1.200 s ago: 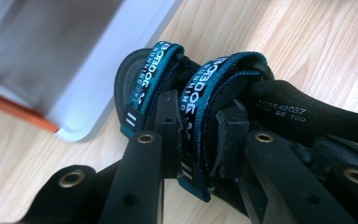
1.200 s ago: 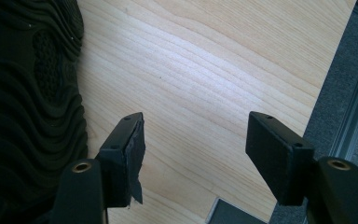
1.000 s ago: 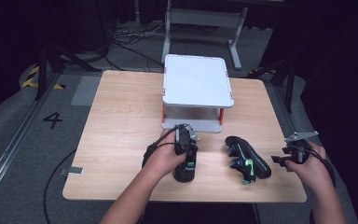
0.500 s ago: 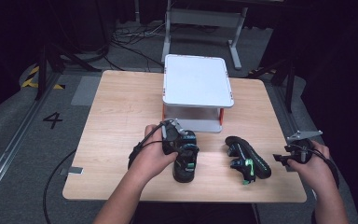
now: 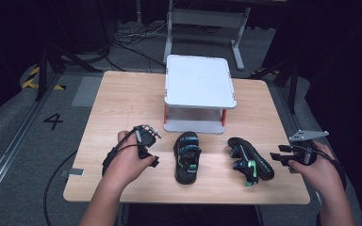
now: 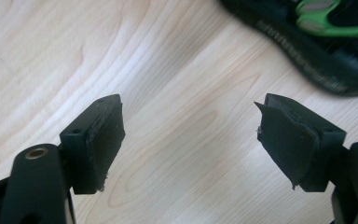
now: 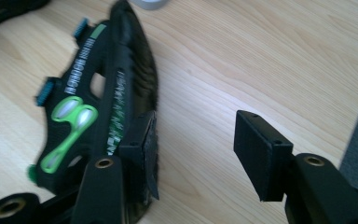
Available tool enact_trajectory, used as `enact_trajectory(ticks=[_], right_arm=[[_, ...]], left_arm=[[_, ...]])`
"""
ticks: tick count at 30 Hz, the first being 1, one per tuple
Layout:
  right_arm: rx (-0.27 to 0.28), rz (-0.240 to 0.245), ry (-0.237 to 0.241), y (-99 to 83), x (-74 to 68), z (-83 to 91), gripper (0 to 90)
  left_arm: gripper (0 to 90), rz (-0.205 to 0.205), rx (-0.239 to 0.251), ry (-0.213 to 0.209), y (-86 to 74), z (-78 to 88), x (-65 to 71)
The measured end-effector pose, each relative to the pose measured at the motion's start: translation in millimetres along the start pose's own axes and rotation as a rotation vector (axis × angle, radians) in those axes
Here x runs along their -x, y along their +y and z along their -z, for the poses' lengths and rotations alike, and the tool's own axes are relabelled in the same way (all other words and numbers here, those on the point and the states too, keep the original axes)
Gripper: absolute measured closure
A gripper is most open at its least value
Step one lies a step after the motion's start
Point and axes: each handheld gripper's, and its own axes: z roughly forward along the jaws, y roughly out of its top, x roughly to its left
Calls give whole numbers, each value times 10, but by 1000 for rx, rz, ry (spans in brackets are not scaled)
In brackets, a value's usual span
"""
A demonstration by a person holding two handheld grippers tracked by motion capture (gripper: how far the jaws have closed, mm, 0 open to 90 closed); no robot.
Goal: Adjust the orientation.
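Note:
Two black sandals with green and blue trim lie on the wooden table (image 5: 122, 103). The left sandal (image 5: 187, 157) rests flat, toe toward me, and its edge shows as the sandal (image 6: 317, 51) at the top right of the left gripper view. My left gripper (image 5: 147, 147) sits just left of it, open over bare wood (image 6: 191, 140), nothing between its jaws. The right sandal (image 5: 250, 160) lies tipped on its side. My right gripper (image 5: 279, 157) is open beside it (image 7: 196, 144), with its left jaw close against the sole of that sandal (image 7: 98, 93).
A white two-level stand (image 5: 199, 87) with red posts sits at the back centre of the table, just behind the sandals. Cables and a metal frame lie on the floor beyond the table. The table's right edge is close to my right hand.
My left hand has drawn back to the left, off the left sandal, which now lies alone. The right hand and right sandal have barely moved.

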Motion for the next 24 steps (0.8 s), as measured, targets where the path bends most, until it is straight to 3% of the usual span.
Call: enact_trajectory(ticks=[5, 7, 10, 17, 19, 24], right_arm=[[10, 27, 44, 115, -167, 4, 484], [2, 14, 53, 145, -224, 1, 494], [-12, 53, 59, 201, -327, -22, 488], [-87, 152, 66, 275, -540, -110, 480], [-92, 167, 66, 281, -570, -115, 480], [-101, 268, 101, 352, -782, -141, 483]], left_arm=[[232, 48, 5, -14, -157, -72, -180], [232, 66, -6, -14, -194, -105, -232], [232, 83, -16, -27, -225, -150, -271], [235, 81, -18, -47, -237, -217, -276], [235, 72, -18, -50, -228, -216, -274], [235, 65, -14, -55, -219, -222, -263]])
